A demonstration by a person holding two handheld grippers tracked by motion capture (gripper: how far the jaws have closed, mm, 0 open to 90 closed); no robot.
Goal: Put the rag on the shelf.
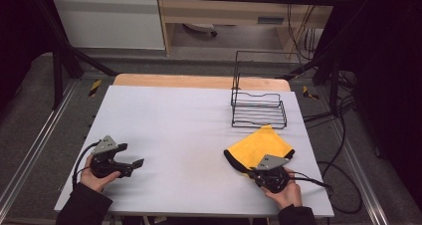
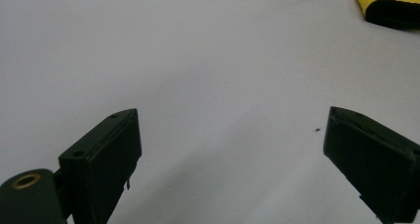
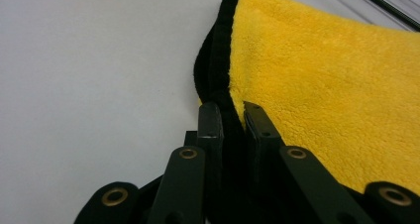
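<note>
My right gripper (image 3: 232, 116) pinches the yellow cloth (image 3: 337, 95) by its black hem (tight); left gripper (image 2: 233, 149) gapes wide, cloth well ahead.

— Cloth (image 1: 259, 144), lower right of the high view: bright yellow, plain, edged with a black hem.
— Same yellow pile and black border (image 3: 220, 60) up close in the right gripper view. Table (image 1: 174, 130)?
— Pale grey-white top, unpatterned; light wood strip along the far edge.
— Wire rack (image 1: 258, 108), upper right of centre: black.
— Left gripper (image 1: 130, 161) and right gripper (image 1: 255, 174): black bodies, grey plates on top, brass-coloured rivets in the close views.
— Sleeves at the bottom edge: dark.
</note>
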